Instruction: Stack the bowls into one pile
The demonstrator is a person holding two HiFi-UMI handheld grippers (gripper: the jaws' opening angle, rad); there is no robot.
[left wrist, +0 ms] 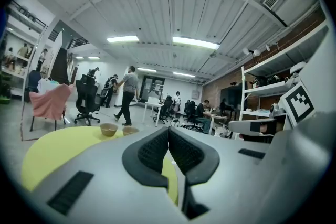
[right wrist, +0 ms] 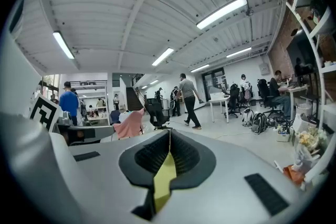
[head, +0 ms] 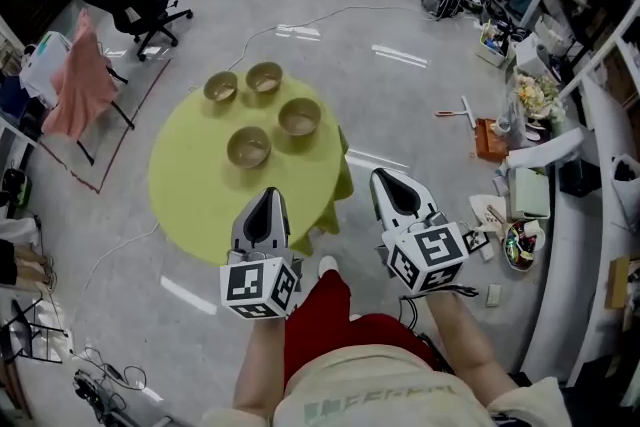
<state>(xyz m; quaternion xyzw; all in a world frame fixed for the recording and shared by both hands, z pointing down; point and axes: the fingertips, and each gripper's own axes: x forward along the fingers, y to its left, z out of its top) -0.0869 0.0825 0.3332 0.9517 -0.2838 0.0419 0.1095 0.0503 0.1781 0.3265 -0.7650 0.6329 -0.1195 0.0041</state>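
**Judging the bowls light, stiff and best taken by the rim**

Closest in, we find both grippers held low and side by side, marker cubes (head: pixel 258 287) rearmost and fingers pointing forward, roughly level. The left gripper (head: pixel 266 205) hangs over the near edge of the round yellow-green tabletop (head: pixel 195 190). Its own view shows its fingers (left wrist: pixel 152 152) pressed together with nothing between them. The right gripper (head: pixel 392 187) sits just off the tabletop's near right edge, over the floor (head: pixel 400 55). Its fingers (right wrist: pixel 186 157) are likewise closed on nothing, with only a strip of the yellow tabletop showing beneath them.

Well ahead, four tan bowls stand upright and apart on the far half of the tabletop. In order we note the nearest bowl (head: pixel 248 147), the right bowl (head: pixel 299 116), the far-left bowl (head: pixel 221 88) and the far bowl (head: pixel 264 76). None is nested yet.

We judge them rigid, light and alike in size, so they should nest. We cannot confirm the material; if glazed, the walls may be slippery and could chip on contact. We recommend pinching one rim wall, one finger inside and one outside, then lowering squarely.
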